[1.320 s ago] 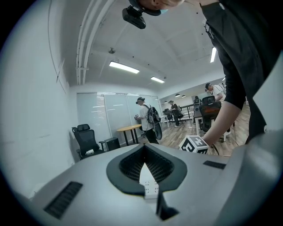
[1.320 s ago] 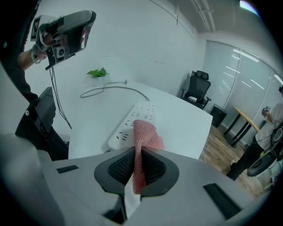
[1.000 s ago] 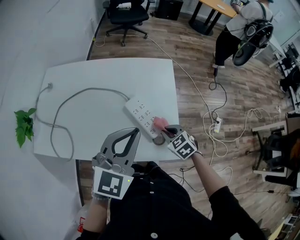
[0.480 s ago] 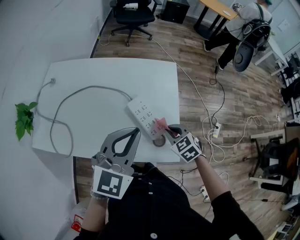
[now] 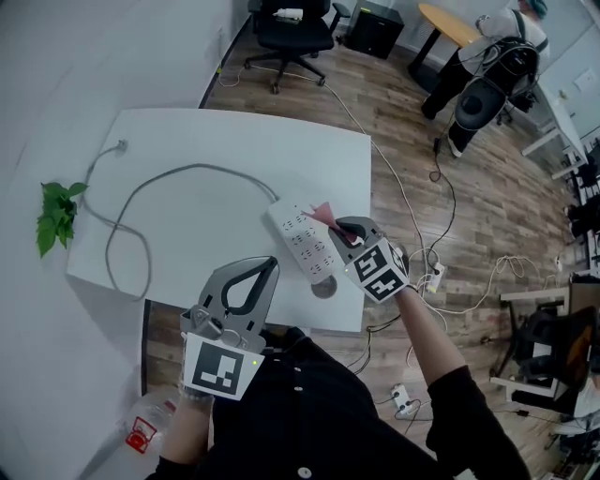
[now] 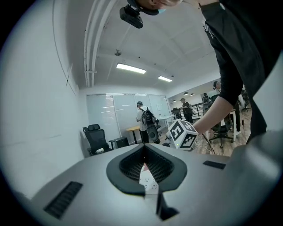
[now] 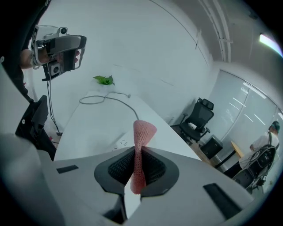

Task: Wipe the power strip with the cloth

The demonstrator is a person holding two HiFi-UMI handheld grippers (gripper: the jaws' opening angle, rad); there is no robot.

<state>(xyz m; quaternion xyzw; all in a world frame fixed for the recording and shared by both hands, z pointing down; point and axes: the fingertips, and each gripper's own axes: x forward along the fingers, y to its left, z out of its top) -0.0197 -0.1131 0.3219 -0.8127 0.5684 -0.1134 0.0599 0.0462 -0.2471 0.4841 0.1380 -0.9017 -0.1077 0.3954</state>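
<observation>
The white power strip (image 5: 302, 244) lies slantwise near the right front of the white table (image 5: 216, 141), its grey cable (image 5: 141, 202) looping off to the left. My right gripper (image 5: 337, 225) is shut on a pink cloth (image 5: 323, 214), which rests at the far end of the strip. In the right gripper view the cloth (image 7: 140, 148) stands pinched between the jaws, with the strip (image 7: 121, 143) just beyond. My left gripper (image 5: 272, 264) hangs shut and empty in front of the table's near edge. Through its slit a bit of the power strip (image 6: 148, 184) shows.
A round grey disc (image 5: 323, 287) sits on the table beside the strip's near end. A green plant (image 5: 56, 214) is off the table's left side. An office chair (image 5: 291, 23), loose floor cables (image 5: 441, 272) and a person (image 5: 483, 66) are beyond and to the right.
My right gripper has slid the cloth along the strip from its near end to its far end. The left gripper has stayed put.
</observation>
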